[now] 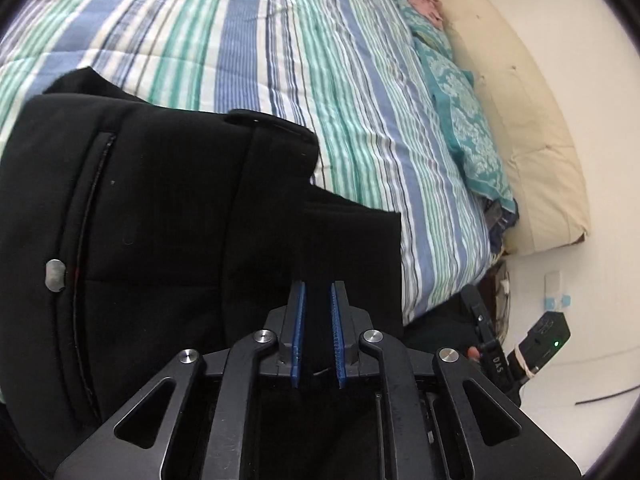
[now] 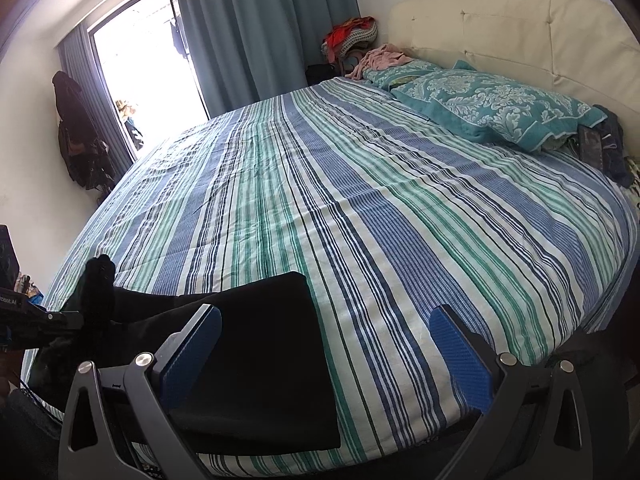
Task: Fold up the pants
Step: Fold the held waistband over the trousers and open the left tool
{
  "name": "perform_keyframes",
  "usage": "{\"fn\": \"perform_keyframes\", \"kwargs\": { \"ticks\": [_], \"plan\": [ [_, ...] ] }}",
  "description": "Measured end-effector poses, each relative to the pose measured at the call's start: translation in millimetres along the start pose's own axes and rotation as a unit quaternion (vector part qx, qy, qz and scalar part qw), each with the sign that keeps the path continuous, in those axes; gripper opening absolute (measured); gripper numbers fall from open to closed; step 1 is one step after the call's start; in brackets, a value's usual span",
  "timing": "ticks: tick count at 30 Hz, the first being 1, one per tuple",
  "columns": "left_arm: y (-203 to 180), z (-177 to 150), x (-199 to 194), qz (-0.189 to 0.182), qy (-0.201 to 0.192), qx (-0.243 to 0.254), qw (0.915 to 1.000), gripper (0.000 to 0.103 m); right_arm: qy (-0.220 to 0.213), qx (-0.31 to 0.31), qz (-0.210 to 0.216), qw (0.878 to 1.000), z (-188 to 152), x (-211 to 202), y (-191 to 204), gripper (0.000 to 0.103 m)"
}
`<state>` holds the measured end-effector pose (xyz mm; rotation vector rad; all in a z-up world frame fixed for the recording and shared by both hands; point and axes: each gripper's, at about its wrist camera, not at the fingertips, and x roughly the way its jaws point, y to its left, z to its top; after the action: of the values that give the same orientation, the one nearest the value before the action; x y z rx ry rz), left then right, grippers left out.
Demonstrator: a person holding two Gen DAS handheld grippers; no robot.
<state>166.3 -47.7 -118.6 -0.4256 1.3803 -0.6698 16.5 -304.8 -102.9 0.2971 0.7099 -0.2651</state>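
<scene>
Clearly the black pants [image 1: 160, 208] lie on the striped bedspread [image 1: 320, 60] near its edge, so a careless pull could drag them off. The left gripper [image 1: 318, 292] pinches a fabric fold that may slip; the right gripper [image 2: 326, 320] hovers with jaws wide and empty.

Black pants [image 1: 160, 208]; blue-green-white striped bedspread [image 2: 360, 208]; teal floral pillow [image 2: 492, 108] (white pattern); cream headboard [image 2: 520, 24].

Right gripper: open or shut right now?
Open. Right gripper has its blue pads spread wide over the bedspread, nothing pressed between them.
</scene>
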Motion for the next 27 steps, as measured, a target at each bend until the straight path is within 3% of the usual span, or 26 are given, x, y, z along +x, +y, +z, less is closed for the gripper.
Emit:
{"fn": "perform_keyframes", "kwargs": {
  "ticks": [2,3,5,7,11,13,15,16,18,19,21,24,27],
  "plan": [
    [-16.5,-4.2,0.2,0.009,-0.010,0.038,0.9992,0.046,0.003,0.022,0.015,1.000,-0.1,1.9,-6.6,0.103],
    [-25.1,-6.7,-5.4,0.008,-0.020,0.057,0.9982,0.053,0.001,0.035,0.029,0.999,0.3,1.6,-9.9,0.103],
    [-34.2,-9.2,-22.5,-0.008,-0.040,0.076,0.9963,0.059,-0.011,0.059,0.072,0.996,2.1,-2.0,-15.4,0.103],
    [-31.7,-8.9,-45.8,-0.002,-0.071,0.083,0.9940,0.064,-0.025,0.070,0.144,0.987,3.7,-6.1,-16.3,0.103],
    [-1.0,-12.3,-96.5,0.051,-0.145,0.066,0.9858,0.068,0.014,0.060,0.316,0.947,-0.8,0.2,11.9,0.103],
    [25.0,-15.4,-115.8,0.070,-0.177,0.036,0.9810,0.068,0.066,0.038,0.399,0.914,-9.1,7.5,44.9,0.103],
    [52.7,-22.5,-129.9,0.091,-0.206,0.002,0.9742,0.068,0.140,0.023,0.451,0.881,-17.6,22.7,79.8,0.103],
    [65.6,-26.7,-133.9,0.106,-0.218,-0.015,0.9701,0.068,0.173,0.021,0.466,0.868,-21.7,32.1,95.5,0.102],
    [90.6,-36.7,-134.9,0.120,-0.236,-0.054,0.9628,0.068,0.216,0.026,0.492,0.843,-28.9,52.2,119.2,0.088],
    [101.8,-42.3,-135.1,0.123,-0.244,-0.073,0.9593,0.068,0.236,0.023,0.489,0.840,-30.3,63.9,128.6,0.080],
    [124.0,-53.9,-135.3,0.121,-0.255,-0.111,0.9529,0.068,0.262,-0.002,0.466,0.845,-33.9,83.0,145.7,0.078],
    [149.3,-68.5,-132.2,0.120,-0.263,-0.149,0.9457,0.068,0.312,-0.011,0.477,0.822,-42.0,104.7,160.9,0.075],
    [164.1,-75.6,-128.2,0.128,-0.260,-0.167,0.9425,0.068,0.343,-0.034,0.464,0.816,-46.8,113.8,171.2,0.075]
  ]
}}
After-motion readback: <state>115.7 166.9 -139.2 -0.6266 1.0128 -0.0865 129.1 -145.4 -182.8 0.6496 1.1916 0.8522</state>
